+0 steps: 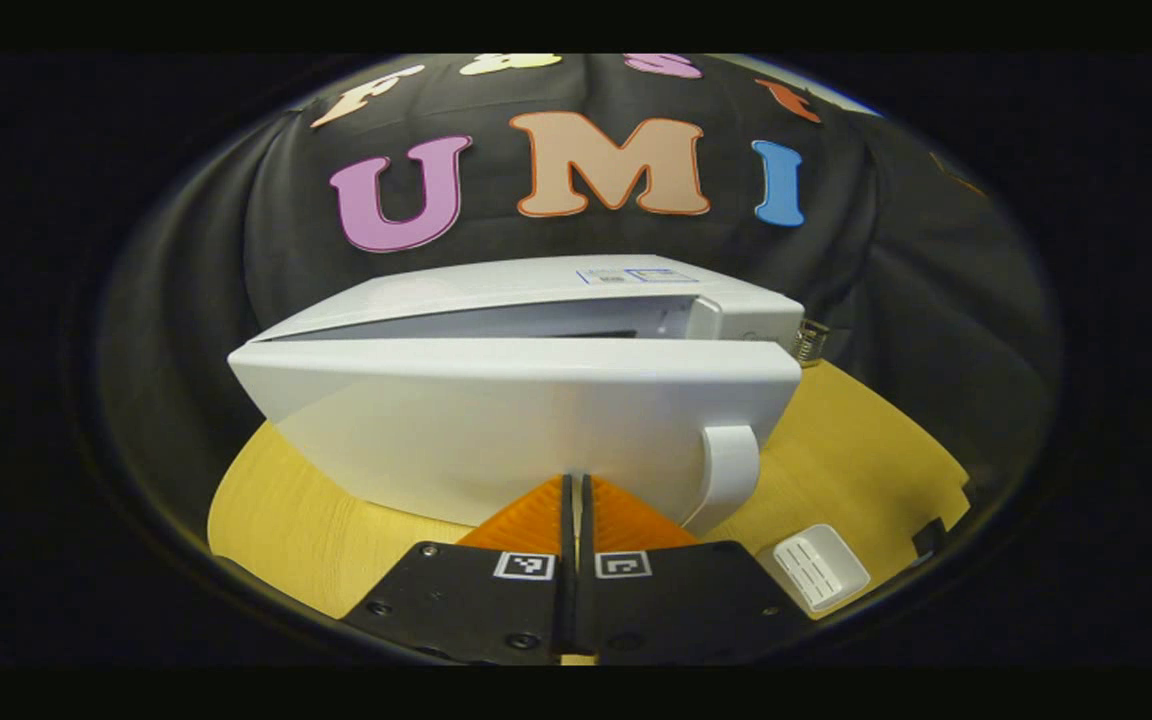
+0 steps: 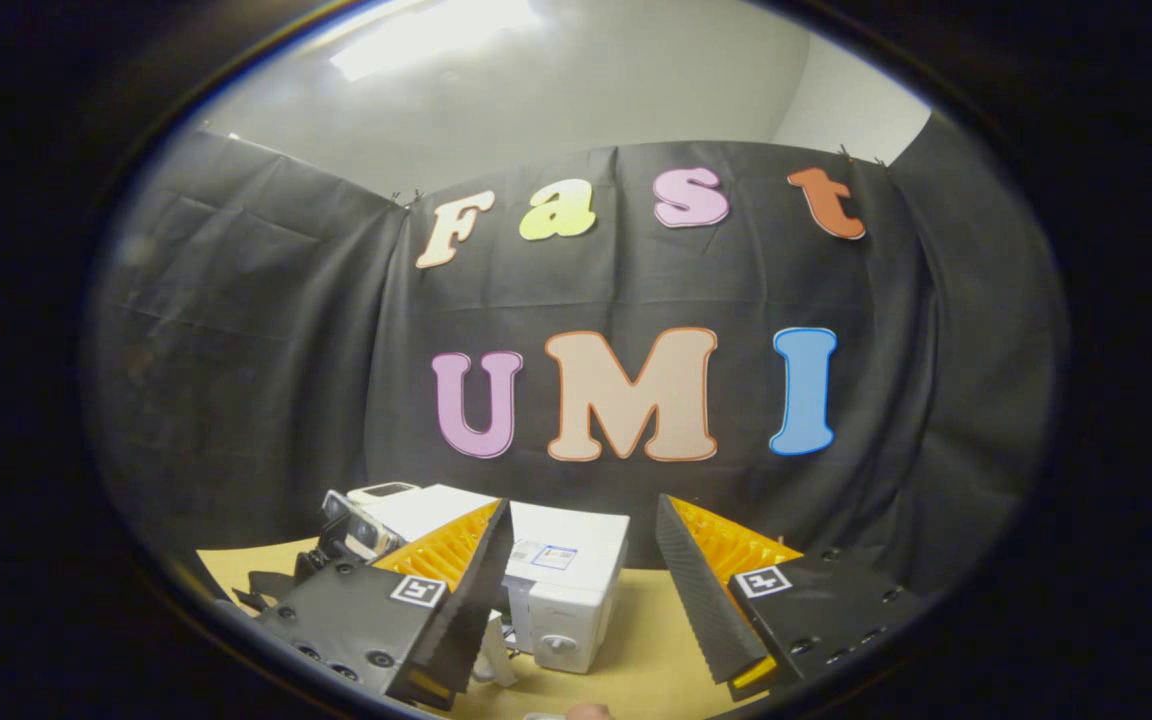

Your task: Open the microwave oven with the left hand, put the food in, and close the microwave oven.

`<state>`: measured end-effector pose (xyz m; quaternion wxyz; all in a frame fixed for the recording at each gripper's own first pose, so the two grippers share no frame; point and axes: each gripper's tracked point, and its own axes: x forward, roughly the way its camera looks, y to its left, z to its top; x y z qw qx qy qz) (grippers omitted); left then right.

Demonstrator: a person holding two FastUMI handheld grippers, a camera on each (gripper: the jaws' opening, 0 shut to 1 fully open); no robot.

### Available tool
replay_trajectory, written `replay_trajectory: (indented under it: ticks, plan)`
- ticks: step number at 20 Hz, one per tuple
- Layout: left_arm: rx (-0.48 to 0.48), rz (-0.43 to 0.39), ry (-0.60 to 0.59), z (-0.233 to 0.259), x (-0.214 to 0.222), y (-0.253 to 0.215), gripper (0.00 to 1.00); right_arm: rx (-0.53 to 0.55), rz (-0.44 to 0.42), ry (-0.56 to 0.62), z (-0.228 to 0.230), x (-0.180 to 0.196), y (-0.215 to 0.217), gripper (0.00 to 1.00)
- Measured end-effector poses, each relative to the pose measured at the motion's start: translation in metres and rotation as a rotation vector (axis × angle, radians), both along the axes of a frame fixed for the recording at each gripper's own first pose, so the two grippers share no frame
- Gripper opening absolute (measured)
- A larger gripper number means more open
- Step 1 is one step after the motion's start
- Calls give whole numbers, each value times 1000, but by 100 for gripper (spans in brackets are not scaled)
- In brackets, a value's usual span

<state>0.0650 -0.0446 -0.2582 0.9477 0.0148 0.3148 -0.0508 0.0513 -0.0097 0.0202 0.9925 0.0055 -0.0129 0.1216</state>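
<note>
My left claw (image 1: 576, 500) is closed tight, holding nothing, tips just short of the microwave door (image 1: 526, 420), which stands ajar. Handle (image 1: 731, 470) sits just right of it; I'd hook that and swing wide. Right claw (image 2: 584, 590) gapes, empty, microwave (image 2: 566, 590) ahead on the table (image 2: 656, 660). Food unseen.

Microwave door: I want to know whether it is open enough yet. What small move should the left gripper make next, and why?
Probably swing the door wider. It stands only partly ajar from the microwave, and the left gripper, jaws together, sits at the door's face beside the handle.
</note>
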Motion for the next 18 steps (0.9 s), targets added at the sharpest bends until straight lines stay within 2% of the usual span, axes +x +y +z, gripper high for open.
replay_trajectory:
  ticks: [4, 5, 11, 12, 18]
  plan:
    - [-50, 31, -1, 3, 18, -1, 1, 6, -11, 12, -3, 1, -2, 78]
    - [-52, 31, 1, 1, 21, -3, 1, 7, -13, 11, -3, 1, -2, 89]
    - [-59, -14, 1, -1, 34, -23, 0, -34, -48, -14, 3, 1, -12, 89]
    - [-60, -20, -3, 0, 36, -25, 0, -32, -51, -14, 2, 0, -14, 78]
    - [-82, -43, -6, 3, 43, -37, 1, -34, -77, -14, 1, 1, -22, 78]
